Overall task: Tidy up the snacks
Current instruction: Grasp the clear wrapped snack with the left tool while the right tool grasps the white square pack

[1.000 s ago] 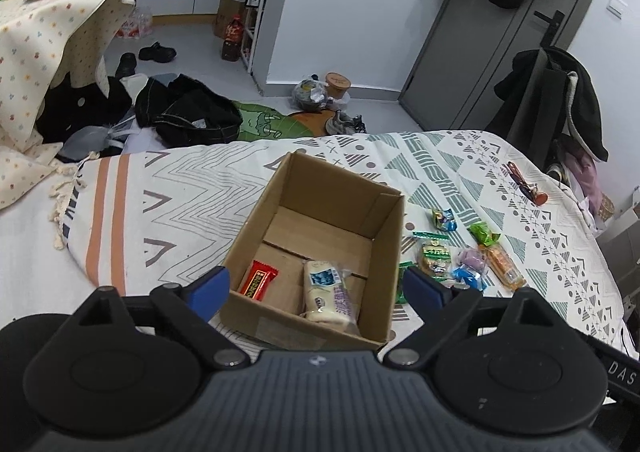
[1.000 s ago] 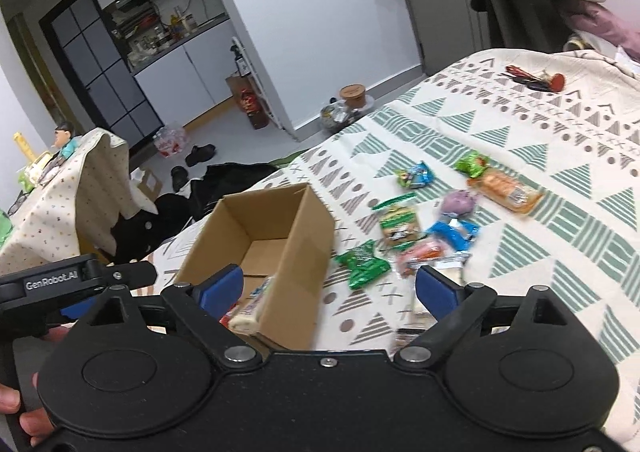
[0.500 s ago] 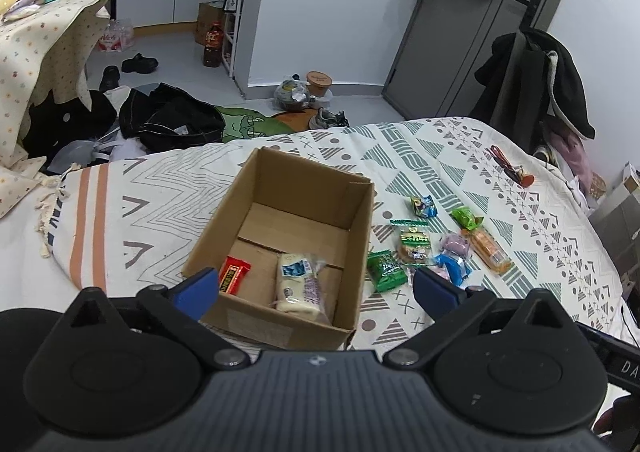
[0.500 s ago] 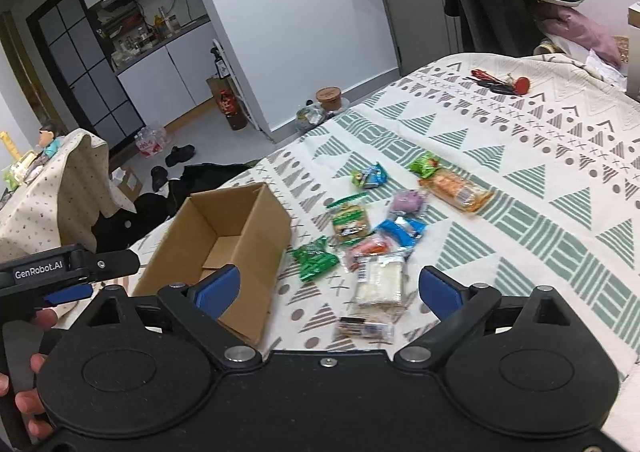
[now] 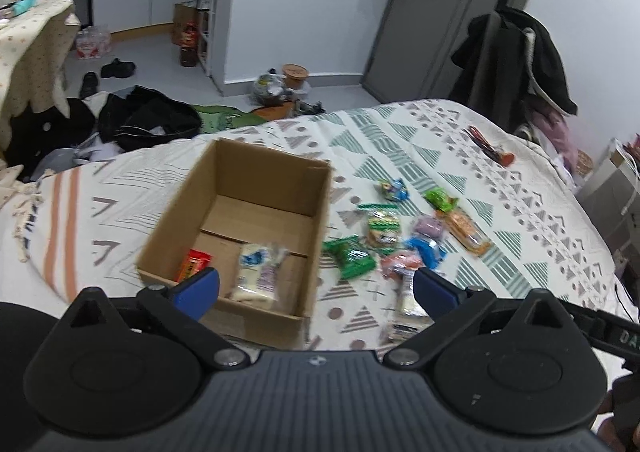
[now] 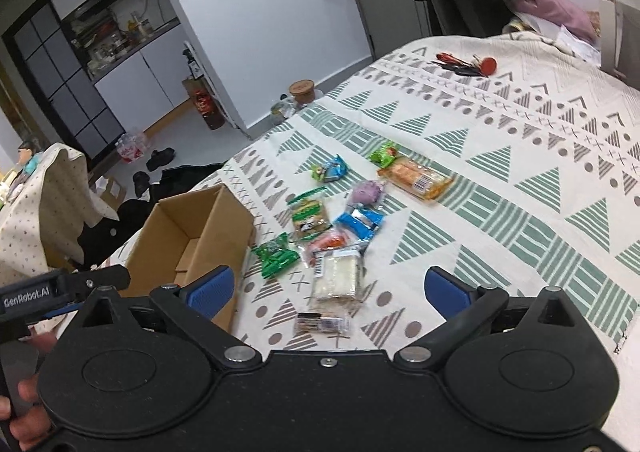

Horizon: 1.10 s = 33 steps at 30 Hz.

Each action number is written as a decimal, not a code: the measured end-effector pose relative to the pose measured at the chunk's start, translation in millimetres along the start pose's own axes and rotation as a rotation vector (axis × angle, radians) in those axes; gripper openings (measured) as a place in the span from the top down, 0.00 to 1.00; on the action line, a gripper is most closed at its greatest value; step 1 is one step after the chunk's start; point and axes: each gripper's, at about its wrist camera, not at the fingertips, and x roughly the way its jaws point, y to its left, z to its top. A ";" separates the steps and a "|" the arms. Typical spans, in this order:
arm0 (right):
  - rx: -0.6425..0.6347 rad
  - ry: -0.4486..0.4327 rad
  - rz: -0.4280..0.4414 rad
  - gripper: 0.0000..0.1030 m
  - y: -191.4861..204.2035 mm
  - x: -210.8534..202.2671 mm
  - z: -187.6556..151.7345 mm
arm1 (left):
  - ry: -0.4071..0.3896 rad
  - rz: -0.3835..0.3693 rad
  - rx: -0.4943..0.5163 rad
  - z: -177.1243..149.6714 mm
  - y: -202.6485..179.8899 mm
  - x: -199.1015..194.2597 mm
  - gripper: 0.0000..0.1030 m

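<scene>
Both grippers hover above a bed covered by a patterned blanket (image 6: 500, 172), each with its blue fingers spread wide and nothing between them. The left gripper (image 5: 316, 286) hangs over the near wall of an open cardboard box (image 5: 256, 188); just ahead of its left fingertip, inside the box, lie a red snack packet (image 5: 193, 264) and a clear-wrapped white bar (image 5: 258, 272). Ahead and to the right of this gripper, outside the box, loose snacks are scattered on the blanket. The right gripper (image 6: 330, 290) points at that cluster: a pale wrapped snack (image 6: 338, 276) sits directly ahead between its fingers, a small dark packet (image 6: 322, 323) closer in, a green packet (image 6: 276, 254) ahead-left beside the box, and an orange packet (image 6: 416, 178) farther ahead.
</scene>
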 end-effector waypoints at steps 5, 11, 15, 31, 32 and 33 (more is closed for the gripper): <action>0.047 0.017 0.010 0.02 -11.7 7.9 1.6 | 0.007 -0.039 0.021 -6.7 -14.2 9.1 0.01; 0.042 0.054 0.020 0.08 -15.3 24.3 6.5 | 0.033 -0.109 0.006 -17.3 -27.0 26.3 0.03; 0.079 0.084 0.016 0.12 -20.3 35.9 6.5 | 0.073 -0.123 -0.006 -25.3 -34.8 45.5 0.08; 0.168 0.148 0.016 0.16 -39.2 61.0 -0.2 | 0.230 -0.155 0.000 -53.2 -61.5 116.6 0.28; 0.173 0.152 0.018 0.16 -40.8 62.7 -0.4 | 0.234 -0.153 0.006 -54.0 -63.6 119.7 0.28; 0.176 0.155 0.018 0.16 -41.8 64.2 -0.6 | 0.237 -0.152 0.009 -54.6 -65.5 123.0 0.28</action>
